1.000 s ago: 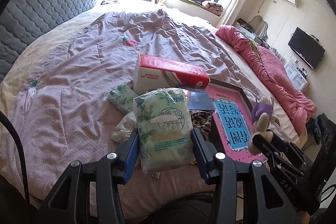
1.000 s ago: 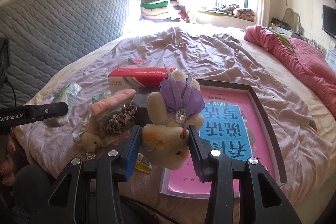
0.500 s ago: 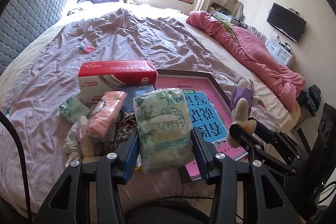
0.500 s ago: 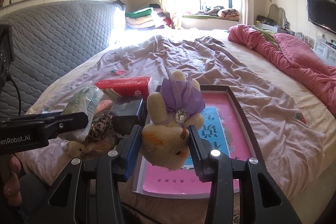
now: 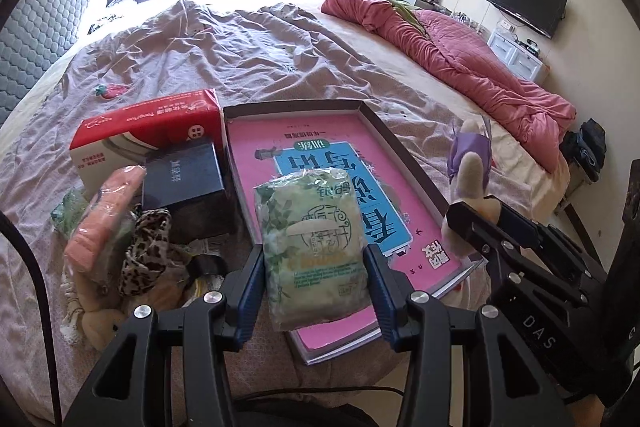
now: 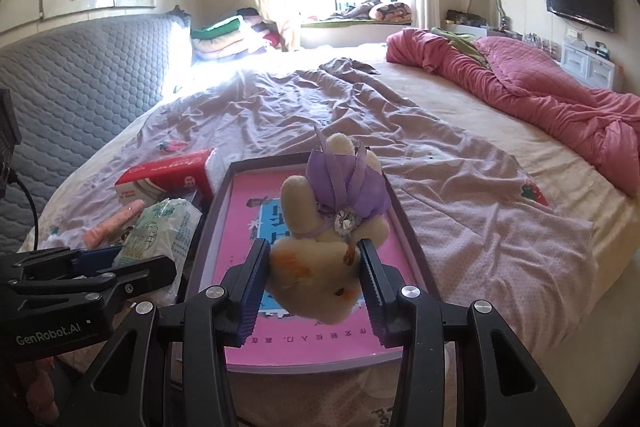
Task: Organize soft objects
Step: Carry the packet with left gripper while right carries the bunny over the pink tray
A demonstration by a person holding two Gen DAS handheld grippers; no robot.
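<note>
- The green-printed soft pack (image 5: 314,247) sits at lower centre of the left wrist view, clamped between the blue pads of the left gripper (image 5: 316,279), held above the near edge of the pink book.
- The plush toy (image 6: 328,247), cream with a purple bow and a gem, hangs at centre of the right wrist view, clamped between the pads of the right gripper (image 6: 312,283).
- Both held items are over the shallow dark-rimmed tray (image 5: 404,151), which contains the pink book (image 5: 348,155) with a blue panel.
- Left of the tray in the left wrist view: a red-and-white tissue box (image 5: 148,131), a dark box (image 5: 182,175) touching it, a pink wrapped roll (image 5: 106,215) and a leopard-print cloth (image 5: 146,247) in one pile.
- All items lie on a lilac bedsheet (image 5: 248,55); a pink quilt (image 5: 472,67) runs along the upper right of the frame.
</note>
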